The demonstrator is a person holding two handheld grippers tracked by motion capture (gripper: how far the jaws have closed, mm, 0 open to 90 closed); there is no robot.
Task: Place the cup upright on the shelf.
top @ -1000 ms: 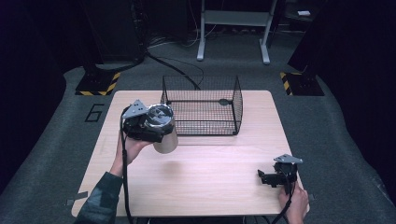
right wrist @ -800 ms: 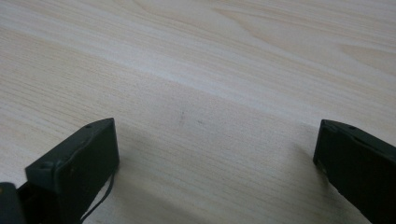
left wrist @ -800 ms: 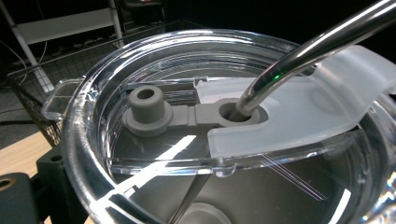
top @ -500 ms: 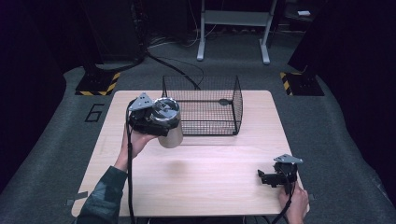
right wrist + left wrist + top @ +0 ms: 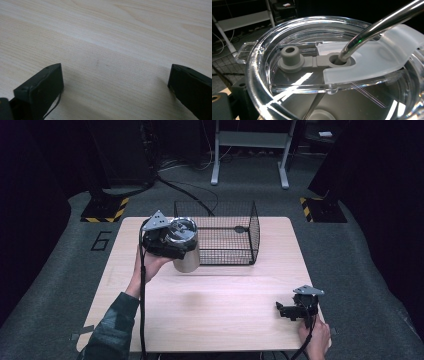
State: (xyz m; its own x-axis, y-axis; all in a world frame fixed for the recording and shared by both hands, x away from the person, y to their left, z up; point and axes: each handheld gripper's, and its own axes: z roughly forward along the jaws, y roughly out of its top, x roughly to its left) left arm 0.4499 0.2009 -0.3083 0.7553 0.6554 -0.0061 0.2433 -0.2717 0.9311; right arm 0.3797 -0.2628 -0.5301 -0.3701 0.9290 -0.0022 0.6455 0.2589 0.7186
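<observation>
Steel tumbler (image 5: 186,254) with clear lid (image 5: 317,72) and metal straw (image 5: 382,22) lifted off the table (image 5: 220,320), near the back-left corner, just beside the wire basket (image 5: 225,232); likely bound for the basket. Left tongs (image 5: 172,242) clamped on the tumbler near its lid, carrying it. Right tongs (image 5: 292,310) resting near the front-right corner, jaws wide apart, nothing between them but bare wood; apparently parked.

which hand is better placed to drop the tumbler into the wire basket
The left. Its tongs already hold the steel tumbler lifted just beside the wire basket, at its near left corner. The right tongs rest open on the table at the near right corner, far from both.
</observation>
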